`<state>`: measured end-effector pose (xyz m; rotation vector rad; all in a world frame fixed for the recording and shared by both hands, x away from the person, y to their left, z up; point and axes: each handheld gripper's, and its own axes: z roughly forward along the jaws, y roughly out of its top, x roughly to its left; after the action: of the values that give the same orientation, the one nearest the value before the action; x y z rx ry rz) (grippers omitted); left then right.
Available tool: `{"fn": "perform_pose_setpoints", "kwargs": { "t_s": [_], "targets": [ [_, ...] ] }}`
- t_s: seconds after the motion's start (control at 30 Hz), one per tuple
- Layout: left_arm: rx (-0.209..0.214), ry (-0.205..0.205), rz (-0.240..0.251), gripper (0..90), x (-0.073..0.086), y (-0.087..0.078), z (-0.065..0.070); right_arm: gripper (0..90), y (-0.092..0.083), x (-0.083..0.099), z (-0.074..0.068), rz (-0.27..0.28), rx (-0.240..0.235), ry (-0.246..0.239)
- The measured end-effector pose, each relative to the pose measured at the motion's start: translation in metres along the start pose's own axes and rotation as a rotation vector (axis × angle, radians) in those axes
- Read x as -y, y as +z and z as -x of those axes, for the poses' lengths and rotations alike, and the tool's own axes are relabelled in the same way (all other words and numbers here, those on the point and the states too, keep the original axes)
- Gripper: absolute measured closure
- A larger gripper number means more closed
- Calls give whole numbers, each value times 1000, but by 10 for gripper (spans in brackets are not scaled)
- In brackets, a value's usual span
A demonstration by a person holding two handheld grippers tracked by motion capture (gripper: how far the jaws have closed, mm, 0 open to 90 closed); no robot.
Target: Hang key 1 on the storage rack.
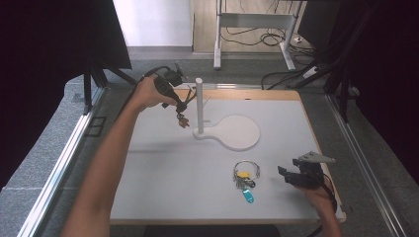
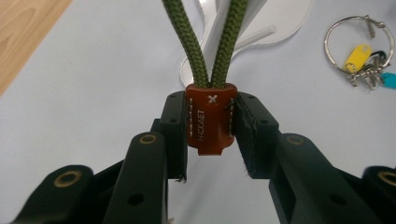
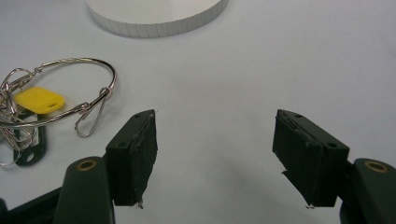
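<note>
The green cord (image 2: 212, 42) runs off the top edge in the left gripper view, so where it loops is anyone's guess. The stamped lettering on the brown leather tab (image 2: 210, 119) is too soft to read properly (something like a brand name). In the high view, the tab under the left hand-held gripper (image 1: 181, 112) is just a tiny brownish blob. The key ring (image 3: 56, 100) is cropped at the left edge of the right gripper view, its keys half stacked over each other.

L tool (image 2: 211, 135) clamped, raised; R tool (image 3: 215, 154) open, low.
</note>
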<state>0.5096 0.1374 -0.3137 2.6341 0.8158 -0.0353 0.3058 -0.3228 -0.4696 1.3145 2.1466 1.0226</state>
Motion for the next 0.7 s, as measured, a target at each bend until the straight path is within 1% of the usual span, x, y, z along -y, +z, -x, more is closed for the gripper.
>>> {"fn": "perform_pose_setpoints", "kwargs": {
  "t_s": [0.1, 0.2, 0.23, 0.33, 0.37, 0.4, 0.5, 0.53, 0.63, 0.7],
  "targets": [
    [0, -9, 16, 659, 3, 2, -1, 311, 0, 0, 0, -1, 1, 0],
    [-4, -9, 19, 637, 4, 2, -1, 311, 0, 0, 0, 0, 1, 0],
    [-18, -18, 21, 623, 5, 1, 0, 311, 0, 0, 0, 0, 1, 0],
    [-20, -15, 28, 601, 7, -1, 0, 311, 0, 0, 0, 1, 2, 0],
    [-29, -23, 35, 592, 10, -4, 2, 311, -1, 0, 0, 2, 3, -2],
    [-29, -23, 35, 583, 10, -4, 2, 311, -1, 0, 1, 3, 4, -3],
    [-35, -15, 52, 565, 18, -9, 8, 311, -2, 0, 1, 5, 5, -1],
    [-35, -15, 52, 560, 18, -9, 8, 311, -2, 0, 1, 5, 5, -1],
    [-40, -1, 85, 547, 30, -14, 20, 310, -4, -2, 0, 13, 6, -4],
    [-46, 8, 79, 542, 36, -15, 26, 310, -4, -2, 0, 17, 6, -5]
  ]
}}
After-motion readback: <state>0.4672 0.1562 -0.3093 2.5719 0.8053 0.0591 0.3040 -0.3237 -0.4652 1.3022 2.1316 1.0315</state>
